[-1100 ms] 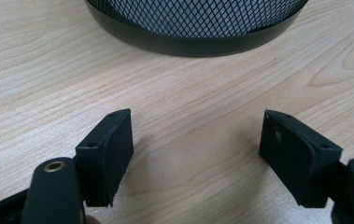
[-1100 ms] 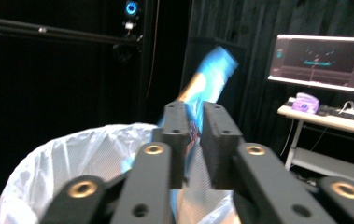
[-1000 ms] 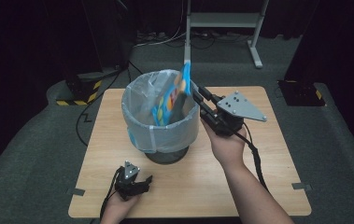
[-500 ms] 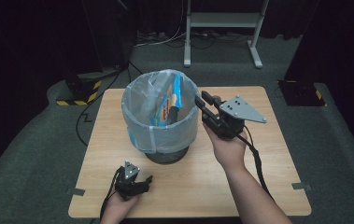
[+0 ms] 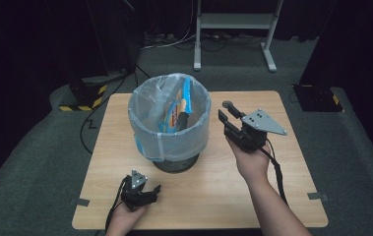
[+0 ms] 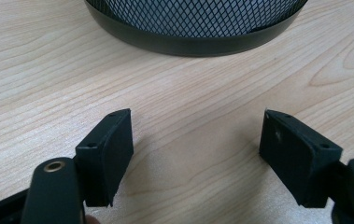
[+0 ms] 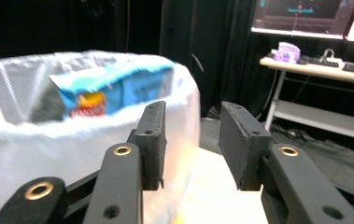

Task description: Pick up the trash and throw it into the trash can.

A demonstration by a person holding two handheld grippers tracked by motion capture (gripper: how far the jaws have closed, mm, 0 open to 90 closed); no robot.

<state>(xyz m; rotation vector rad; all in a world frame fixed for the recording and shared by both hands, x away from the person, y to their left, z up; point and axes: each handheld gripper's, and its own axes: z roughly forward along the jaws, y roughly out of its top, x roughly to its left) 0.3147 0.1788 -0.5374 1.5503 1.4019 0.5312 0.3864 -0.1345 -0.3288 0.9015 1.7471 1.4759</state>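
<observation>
A black mesh bin [image 5: 144, 129] lined with a white bag stands mid-table. A blue snack packet [image 5: 183, 104] leans upright inside it. My right gripper [image 5: 225, 112] hovers just right of the bin's rim. Its jaws have just been opening and stand open, with nothing between them. In the right gripper view the jaws [image 7: 191, 135] face the bin's liner [image 7: 34, 140] and the packet [image 7: 109, 91] beyond it. My left gripper [image 5: 149, 189] rests open on the table near the front edge. In the left gripper view it [image 6: 195, 140] points at the bin's base [image 6: 193, 39].
The wooden table [image 5: 282, 196] has bare room right of and in front of the bin. On the floor behind stand a white metal frame [image 5: 233, 22], a yellow-and-black striped stand base [image 5: 83, 96] and cables. A desk with a keyboard [image 7: 333, 70] stands farther off.
The right gripper held the blue packet above the bin, then let it go; the packet now sits inside. The right gripper has drawn back to the right and lower. The left gripper stayed put.
</observation>
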